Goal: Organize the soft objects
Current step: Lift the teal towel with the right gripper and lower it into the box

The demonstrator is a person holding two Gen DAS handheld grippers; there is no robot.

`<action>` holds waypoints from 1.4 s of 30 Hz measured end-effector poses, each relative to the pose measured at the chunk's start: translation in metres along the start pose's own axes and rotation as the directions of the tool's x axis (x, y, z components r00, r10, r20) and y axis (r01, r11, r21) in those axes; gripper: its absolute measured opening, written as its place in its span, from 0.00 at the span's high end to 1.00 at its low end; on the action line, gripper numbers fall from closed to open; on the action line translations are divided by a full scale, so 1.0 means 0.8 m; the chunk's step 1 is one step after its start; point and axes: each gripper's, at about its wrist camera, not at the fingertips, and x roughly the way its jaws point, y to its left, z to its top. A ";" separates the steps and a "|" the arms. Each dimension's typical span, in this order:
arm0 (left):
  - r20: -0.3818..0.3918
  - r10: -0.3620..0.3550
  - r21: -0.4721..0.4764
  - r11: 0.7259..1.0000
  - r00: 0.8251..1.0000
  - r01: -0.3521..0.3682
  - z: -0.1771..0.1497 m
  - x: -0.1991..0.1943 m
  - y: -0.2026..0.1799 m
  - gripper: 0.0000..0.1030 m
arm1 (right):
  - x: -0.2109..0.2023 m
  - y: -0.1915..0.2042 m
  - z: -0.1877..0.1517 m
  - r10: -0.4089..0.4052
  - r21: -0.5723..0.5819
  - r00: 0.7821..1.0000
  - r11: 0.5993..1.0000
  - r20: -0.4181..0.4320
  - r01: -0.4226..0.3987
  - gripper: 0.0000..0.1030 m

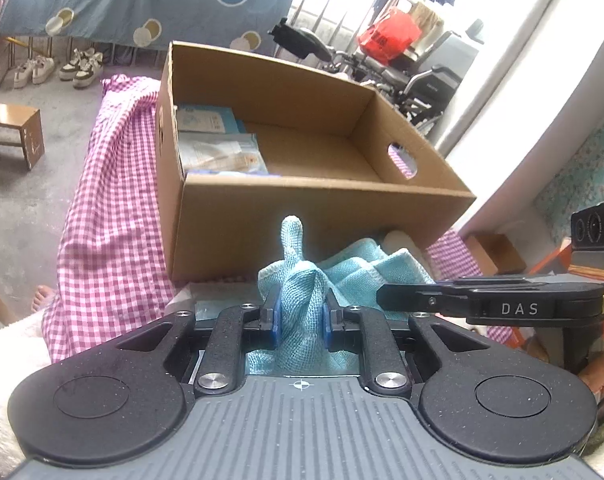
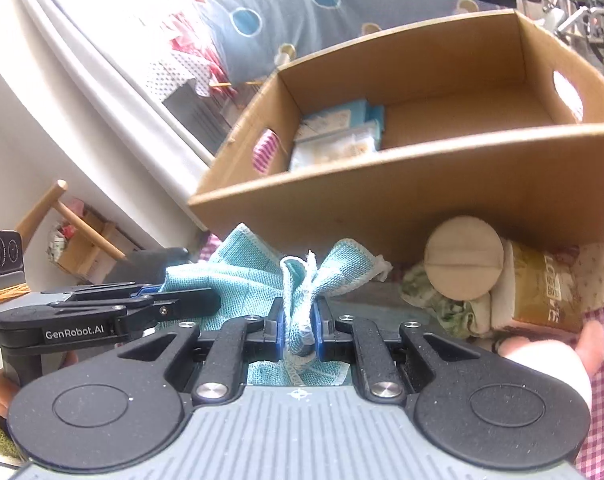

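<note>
A light blue cloth (image 1: 302, 292) is pinched at one part by my left gripper (image 1: 300, 322), which is shut on it, a fold sticking up above the pads. My right gripper (image 2: 298, 332) is shut on another part of the same blue cloth (image 2: 238, 276), whose corners fan out above the blue pads. Each gripper shows in the other's view: the right gripper (image 1: 385, 294) from the right, the left gripper (image 2: 218, 300) from the left. Just behind stands an open cardboard box (image 1: 321, 208) with pale blue packets (image 1: 218, 148) stacked in its left end.
The box (image 2: 421, 184) sits on a pink checked cloth (image 1: 114, 208). A rolled floral cloth with a round beige end (image 2: 463, 264) and a brown packet (image 2: 549, 292) lie at the box's front right. A hand (image 2: 553, 356) is at the right edge. A small wooden stool (image 1: 12, 132) and shoes stand on the floor.
</note>
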 end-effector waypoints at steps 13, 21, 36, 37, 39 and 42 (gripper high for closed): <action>0.106 -0.056 0.163 0.986 0.993 0.038 0.139 -0.004 -0.058 0.84 | -0.065 0.007 0.096 0.095 -0.053 0.974 0.995 0.208 -0.086 0.86; -0.099 0.005 0.148 0.989 0.995 0.010 0.250 0.138 -0.050 0.84 | -0.004 -0.080 0.206 0.050 0.072 0.991 0.996 0.123 -0.059 0.85; -0.256 0.149 0.102 0.987 0.955 -0.127 0.295 0.334 0.012 0.84 | 0.182 -0.175 0.326 -0.202 -0.013 0.975 0.979 -0.092 0.202 0.85; -0.261 0.154 0.097 0.986 0.953 -0.133 0.295 0.342 0.015 0.84 | 0.192 -0.178 0.326 -0.216 -0.029 0.971 0.976 -0.102 0.214 0.85; -0.265 0.171 0.104 0.983 0.949 -0.149 0.293 0.351 0.018 0.84 | 0.208 -0.180 0.323 -0.244 -0.055 0.963 0.969 -0.112 0.239 0.85; -0.277 0.198 0.114 0.978 0.940 -0.173 0.290 0.363 0.023 0.84 | 0.221 -0.181 0.318 -0.283 -0.094 0.952 0.958 -0.118 0.273 0.85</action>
